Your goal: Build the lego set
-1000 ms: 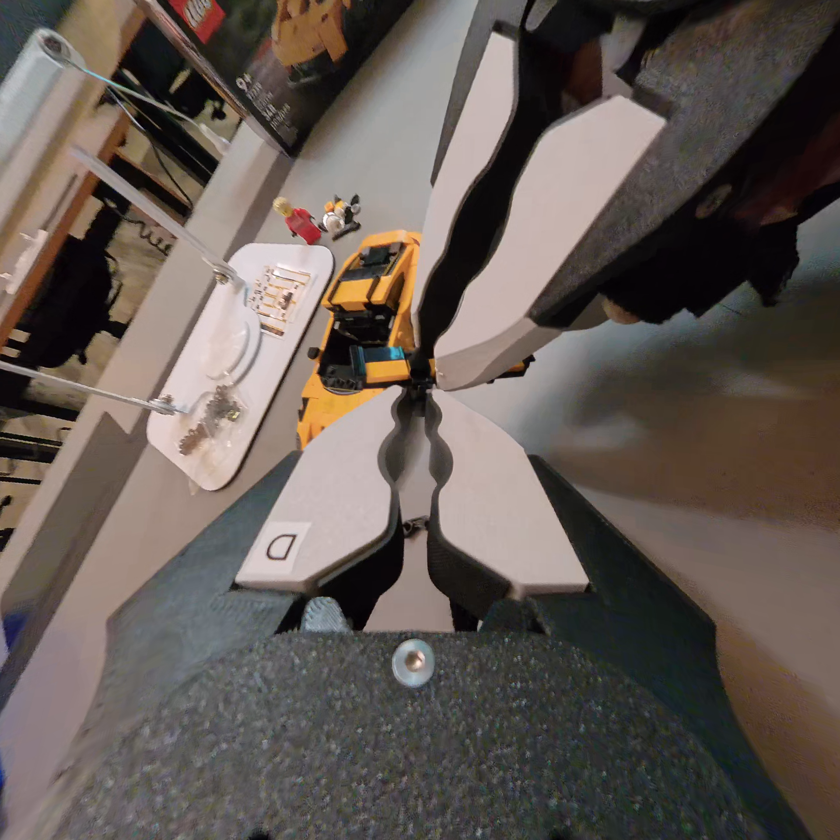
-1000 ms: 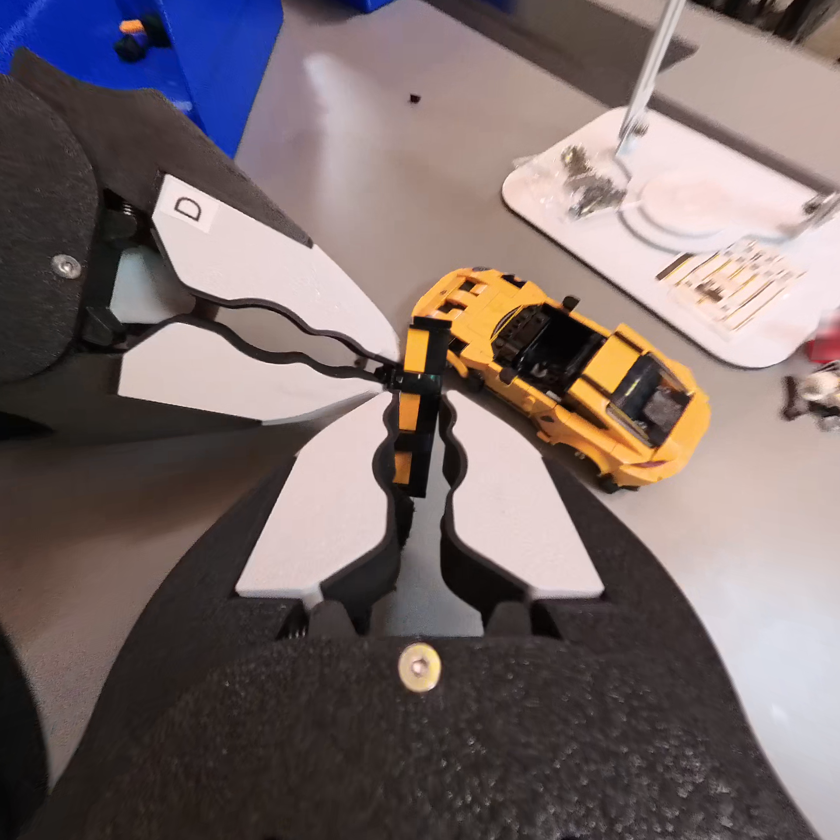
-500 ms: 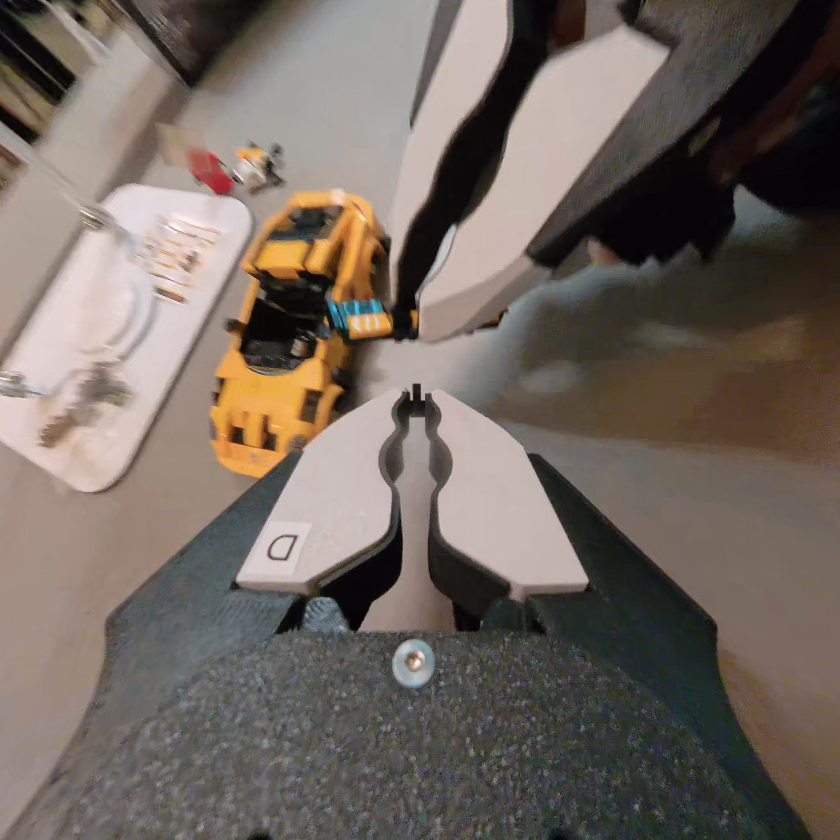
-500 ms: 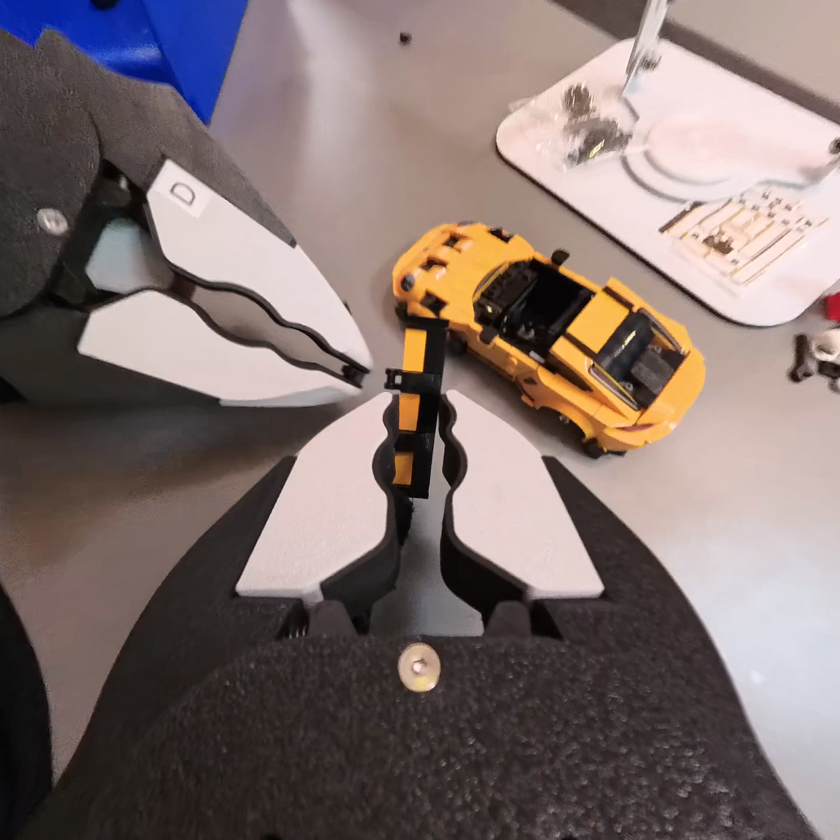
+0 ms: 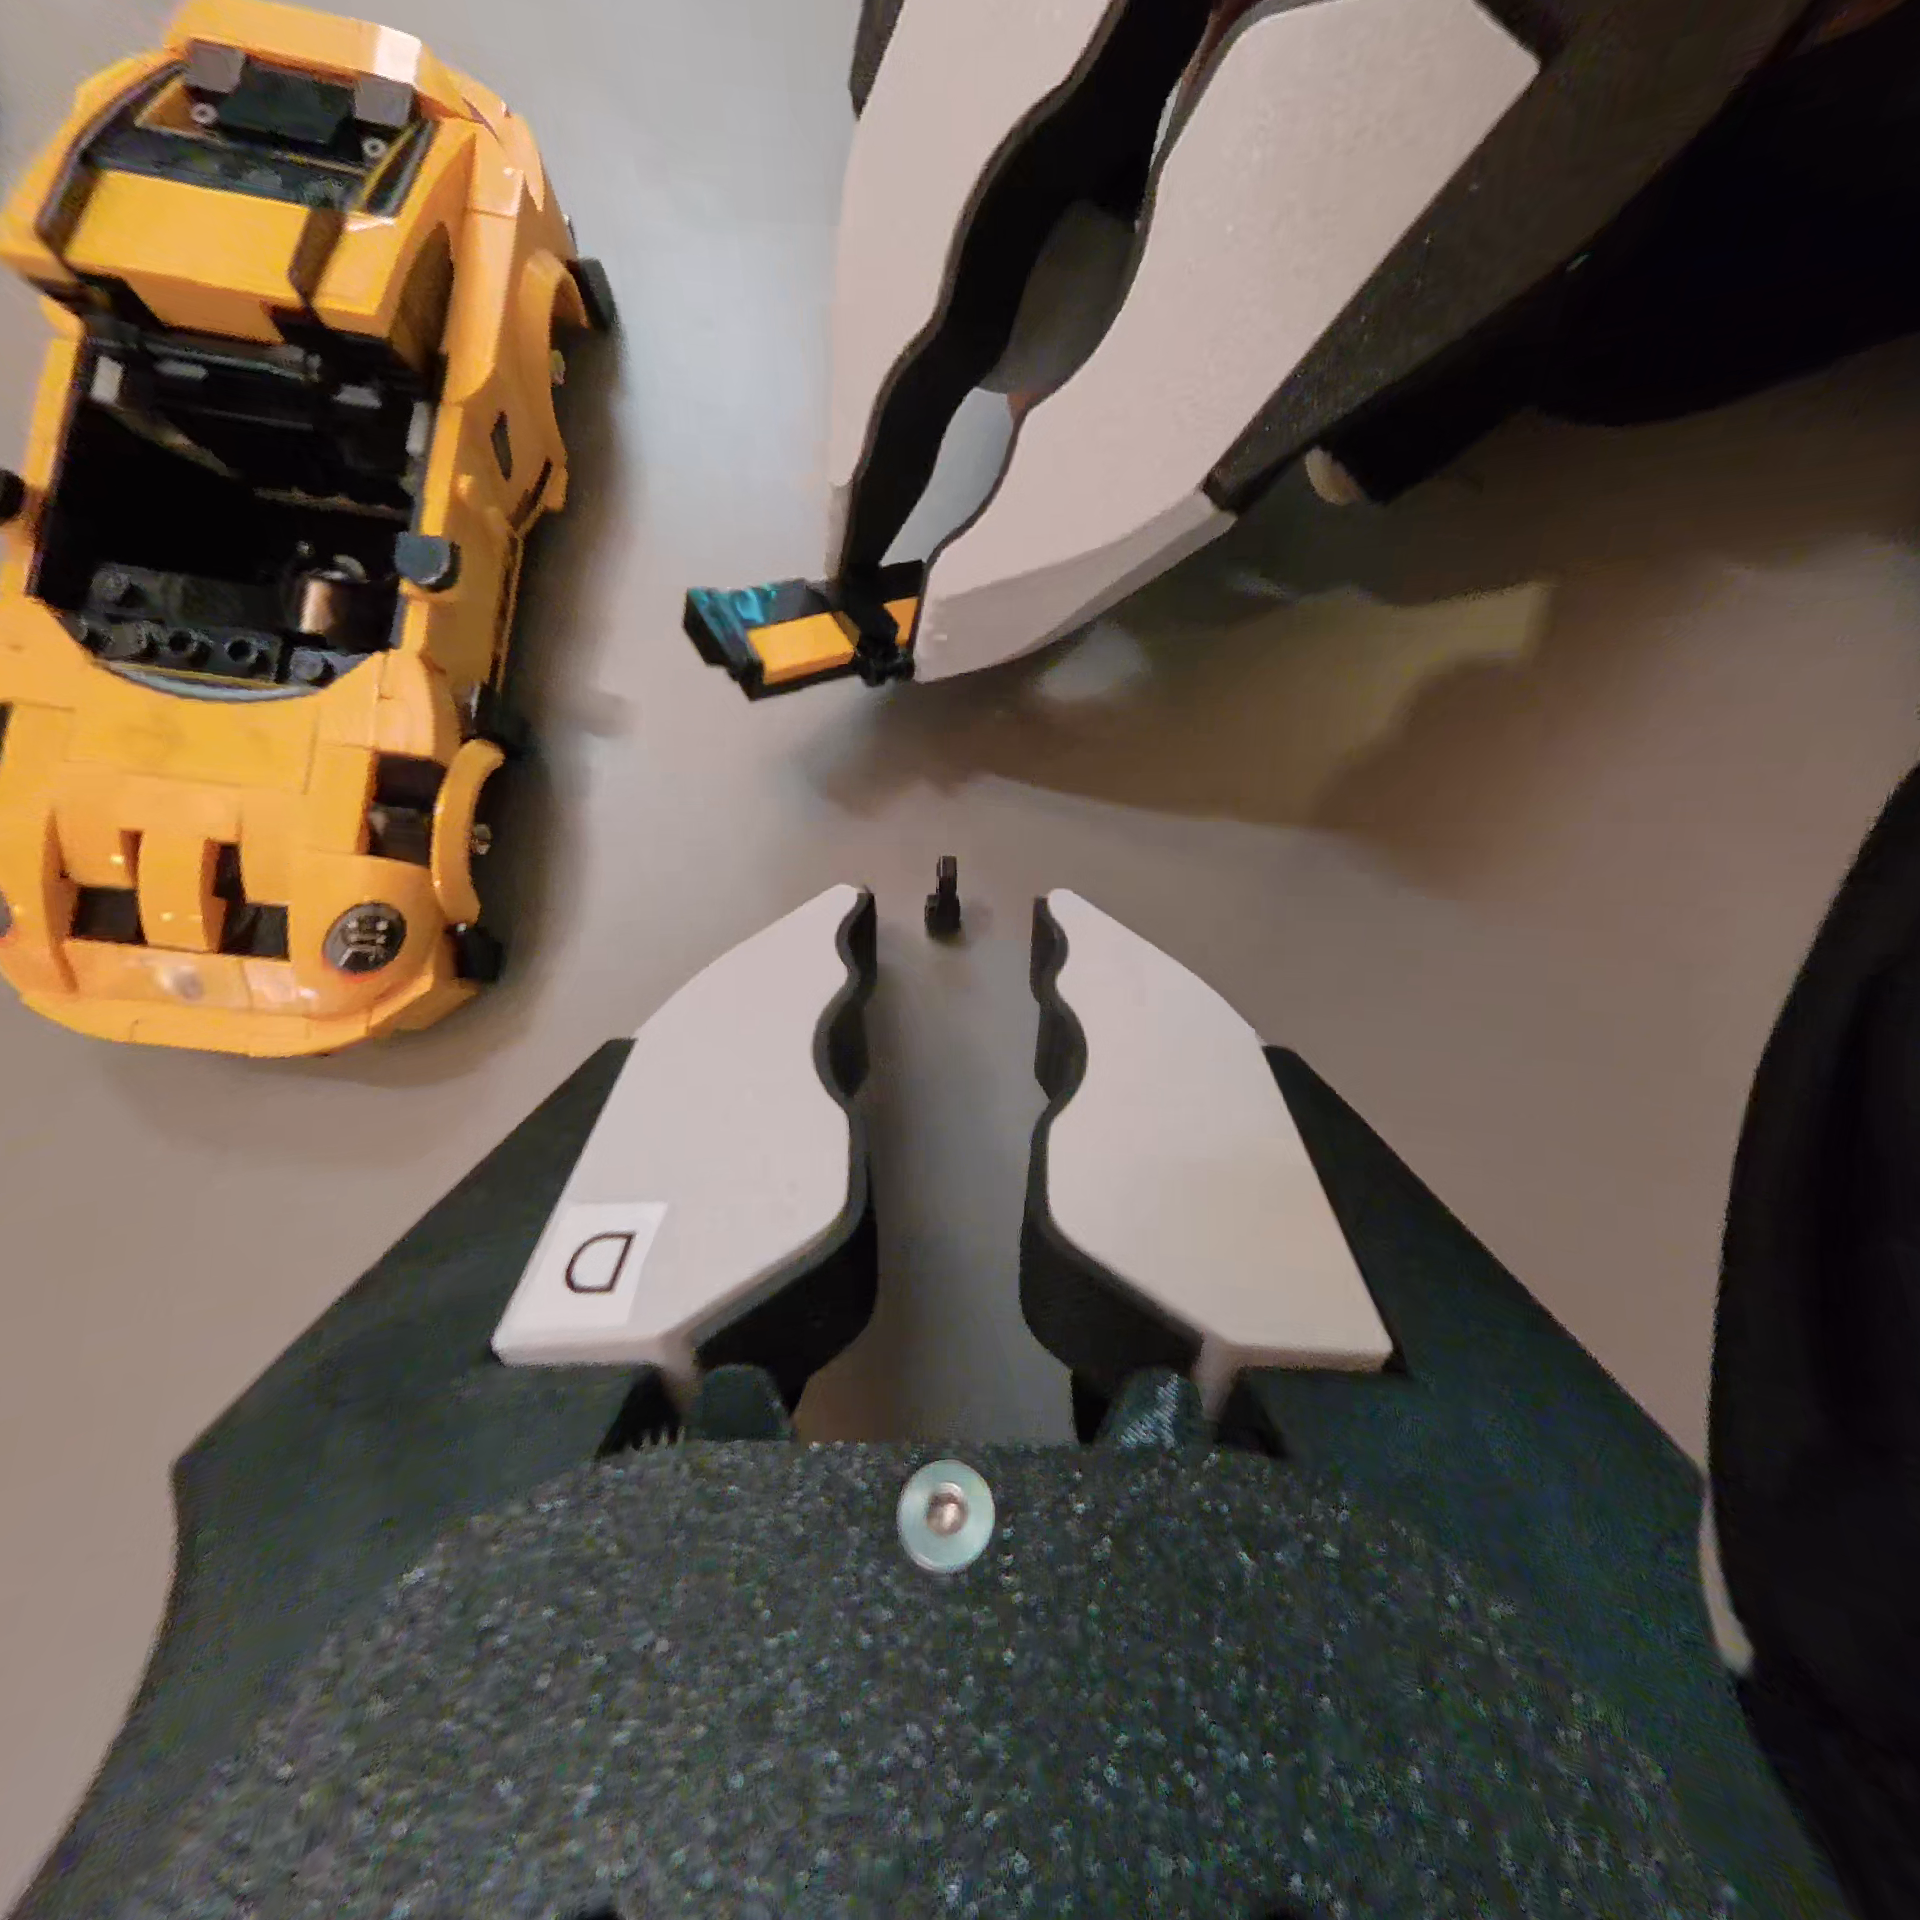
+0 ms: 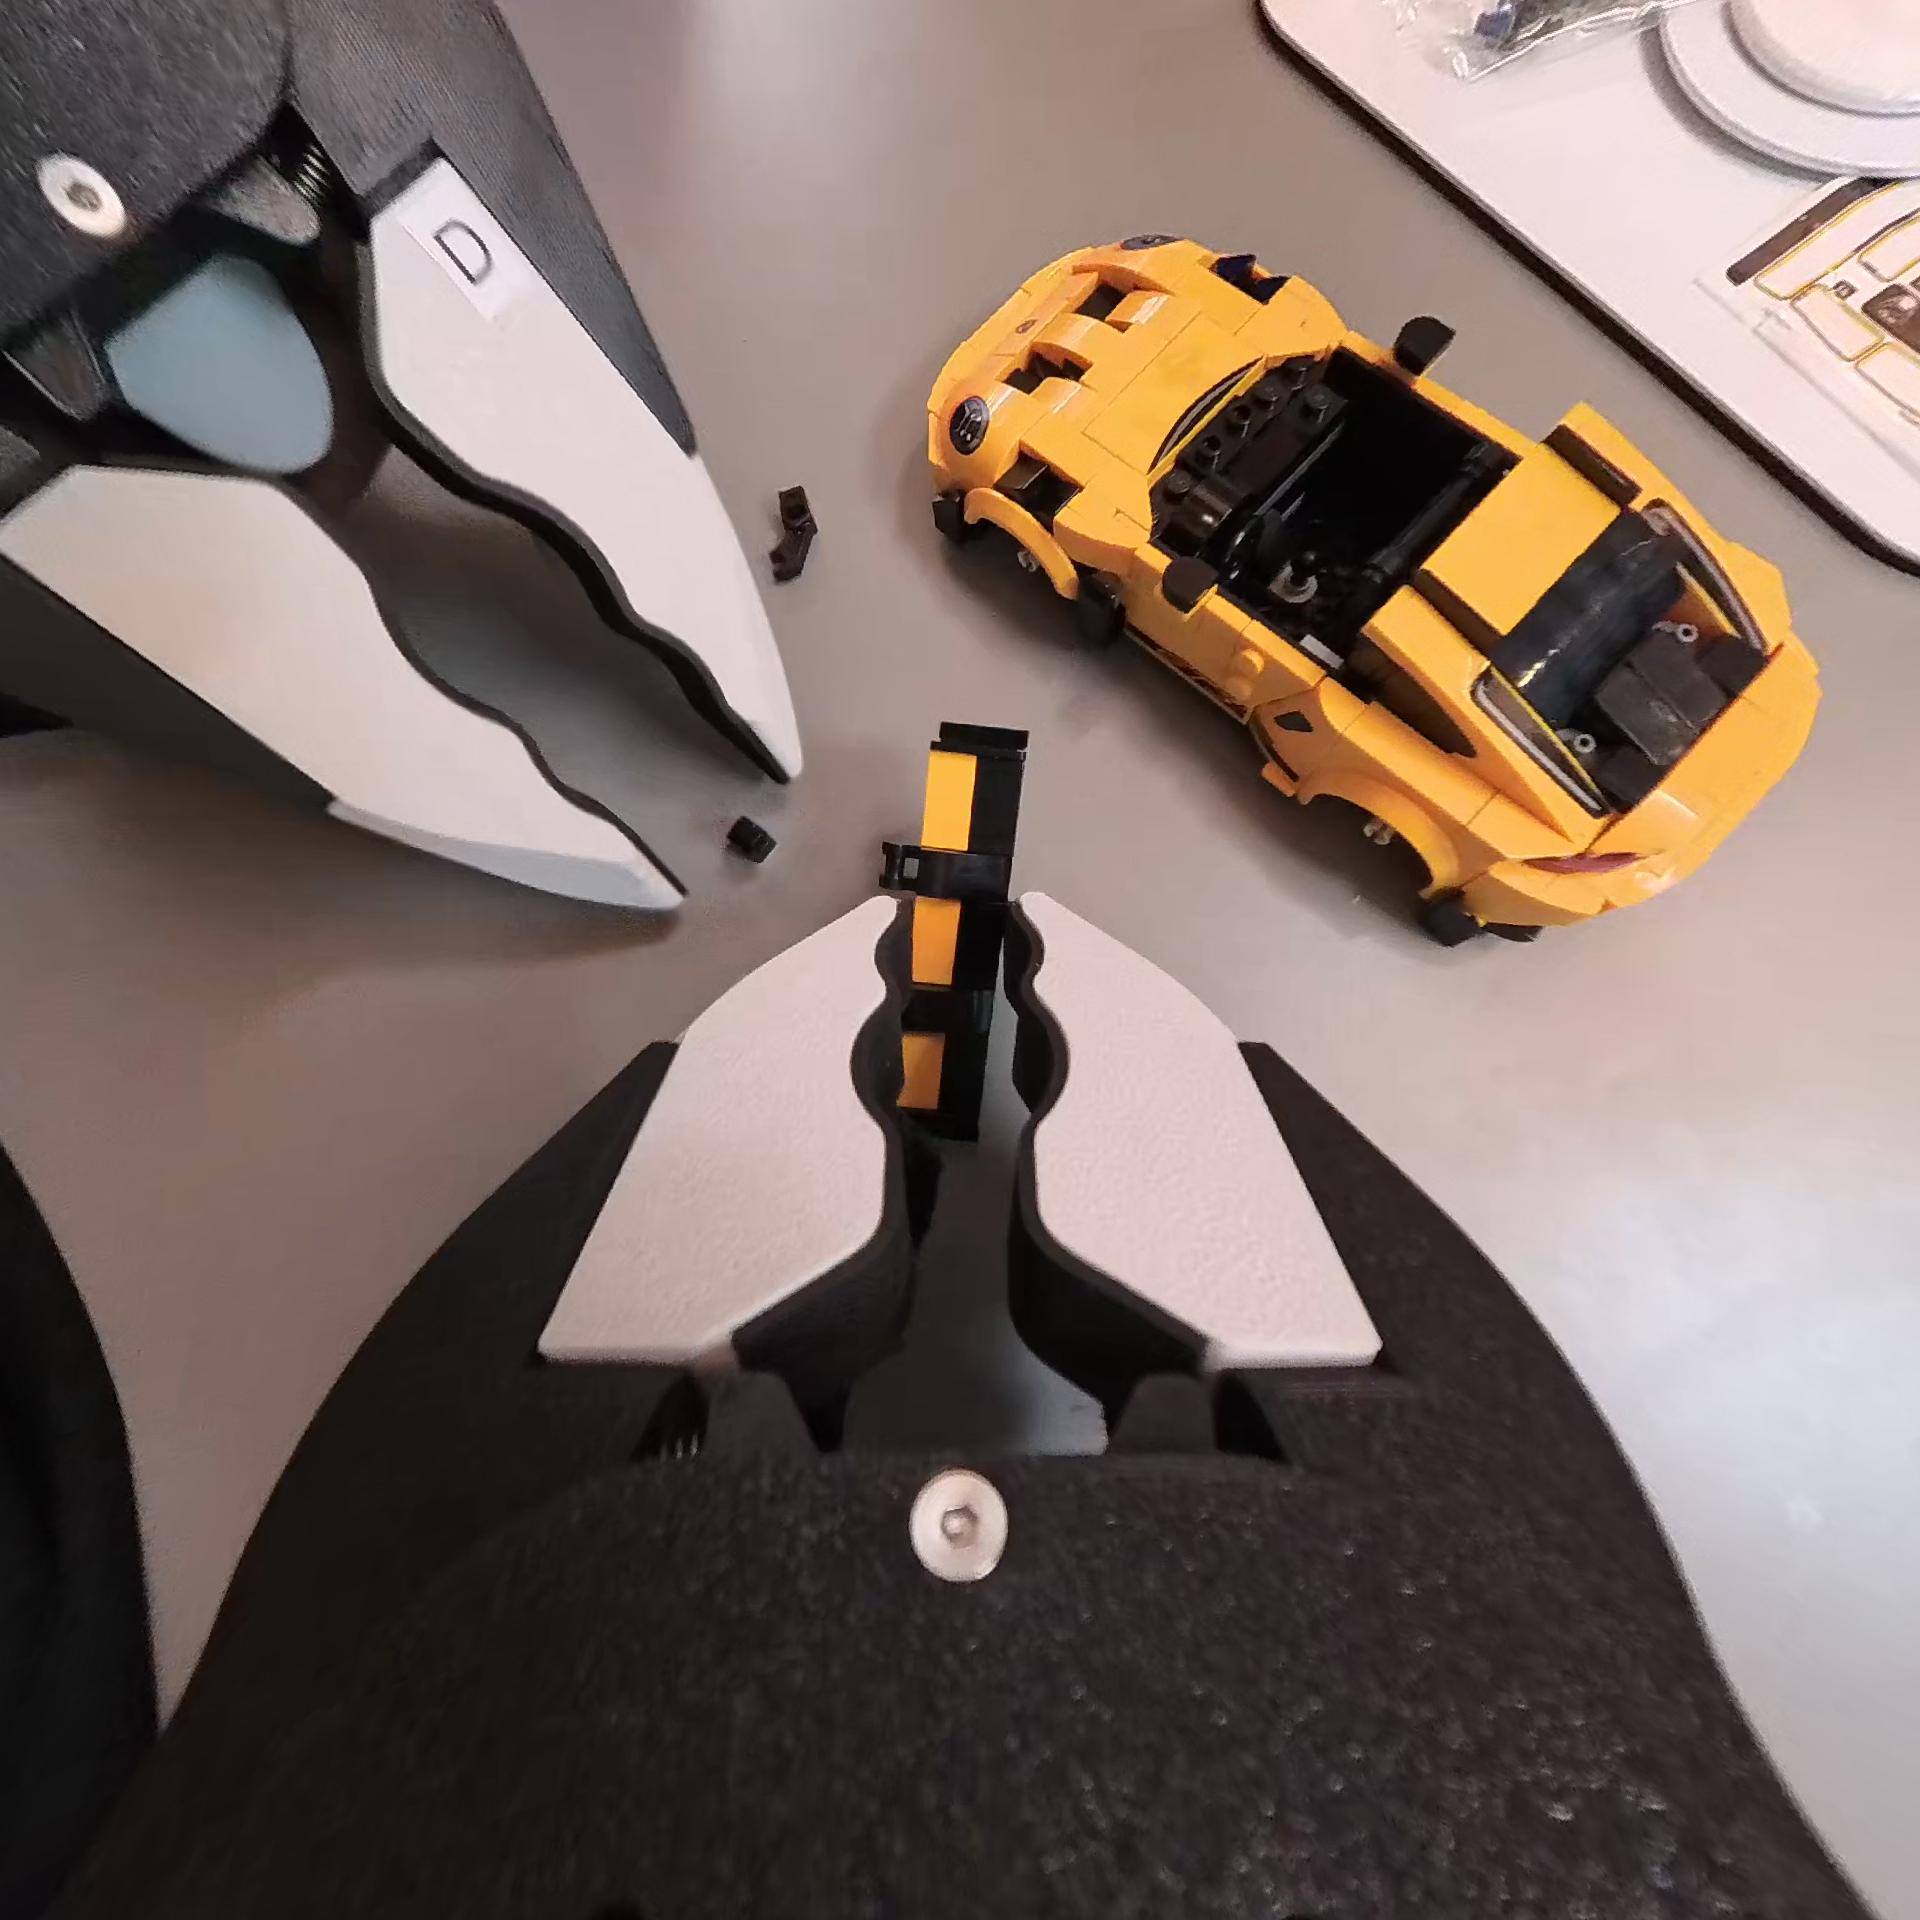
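In the right wrist view, the right gripper [image 6: 951,904] is clamped on a narrow yellow-and-black brick panel [image 6: 961,914], which stands on edge between its jaws and sticks out past the tips toward the centre of the frame. A black clip juts from the panel's left side just above the tips. The left gripper [image 6: 727,831] comes in from the upper left of that frame, its jaws parted, with nothing between them. A tiny black piece [image 6: 750,837] lies on the grey tabletop [image 6: 1558,1195] just beside its lower tip, and a second small black piece [image 6: 792,532] lies farther up, between the left gripper and the nose of the yellow toy car [image 6: 1371,582].

The car sits at the upper right of the frame, apart from both grippers, its roof off and its dark cabin exposed. Beyond it, in the top right corner, a white tray [image 6: 1507,177] holds a round white dish, a clear bag of small parts and a sheet of printed stickers.

In the left wrist view, the left gripper [image 5: 951,904] fills the lower frame with its tips apart; a small black piece [image 5: 943,902] lies on the tabletop [image 5: 1455,935] between and just ahead of them. The right gripper [image 5: 894,623] reaches down from the upper right with the panel [image 5: 795,634] at its tips, and the car [image 5: 260,727] lies along the left edge.
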Demonstrator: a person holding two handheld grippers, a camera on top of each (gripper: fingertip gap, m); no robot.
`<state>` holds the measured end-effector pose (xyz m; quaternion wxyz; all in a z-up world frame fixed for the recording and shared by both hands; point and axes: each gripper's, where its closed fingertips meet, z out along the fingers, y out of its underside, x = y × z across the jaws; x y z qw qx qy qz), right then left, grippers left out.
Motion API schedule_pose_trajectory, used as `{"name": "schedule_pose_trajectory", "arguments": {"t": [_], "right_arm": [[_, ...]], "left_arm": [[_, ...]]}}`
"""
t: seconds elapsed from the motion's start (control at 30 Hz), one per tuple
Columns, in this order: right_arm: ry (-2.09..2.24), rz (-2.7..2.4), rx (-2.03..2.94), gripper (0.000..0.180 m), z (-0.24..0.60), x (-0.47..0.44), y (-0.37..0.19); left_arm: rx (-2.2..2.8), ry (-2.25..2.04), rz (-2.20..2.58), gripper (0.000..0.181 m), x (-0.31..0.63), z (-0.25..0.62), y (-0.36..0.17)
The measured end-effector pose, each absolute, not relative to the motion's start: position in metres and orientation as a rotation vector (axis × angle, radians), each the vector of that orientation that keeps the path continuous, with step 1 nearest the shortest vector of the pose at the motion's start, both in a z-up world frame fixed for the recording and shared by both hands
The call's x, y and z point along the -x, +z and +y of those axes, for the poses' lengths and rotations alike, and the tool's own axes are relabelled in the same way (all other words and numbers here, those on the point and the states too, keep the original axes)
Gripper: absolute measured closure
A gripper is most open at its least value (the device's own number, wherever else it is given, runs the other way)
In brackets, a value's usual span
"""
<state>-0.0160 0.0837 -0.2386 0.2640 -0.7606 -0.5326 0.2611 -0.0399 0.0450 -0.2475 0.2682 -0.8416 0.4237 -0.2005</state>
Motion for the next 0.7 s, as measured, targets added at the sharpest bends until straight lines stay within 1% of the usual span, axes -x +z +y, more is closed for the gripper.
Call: {"name": "schedule_pose_trajectory", "arguments": {"t": [0.23, 0.3, 0.4, 0.57, 0.7], "right_arm": [[0.753, -1.438, 2.051, 0.164, 0.082, 0.016, -0.238], [0.753, -1.443, 2.053, 0.164, 0.082, 0.014, -0.238], [0.748, -1.454, 2.065, 0.164, 0.080, 0.012, -0.241], [0.701, -1.494, 2.083, 0.164, 0.078, 0.010, -0.247], [0.670, -1.511, 2.094, 0.164, 0.077, 0.008, -0.250]], "left_arm": [[2.231, -0.565, 1.077, 0.165, 0.048, 0.045, -0.248], [2.211, -0.547, 1.068, 0.171, 0.048, 0.051, -0.247], [2.190, -0.631, 1.066, 0.181, 0.041, 0.050, -0.242], [2.196, -0.550, 1.106, 0.181, 0.034, 0.059, -0.249], [2.163, -0.537, 1.075, 0.177, 0.037, 0.063, -0.241]]}}
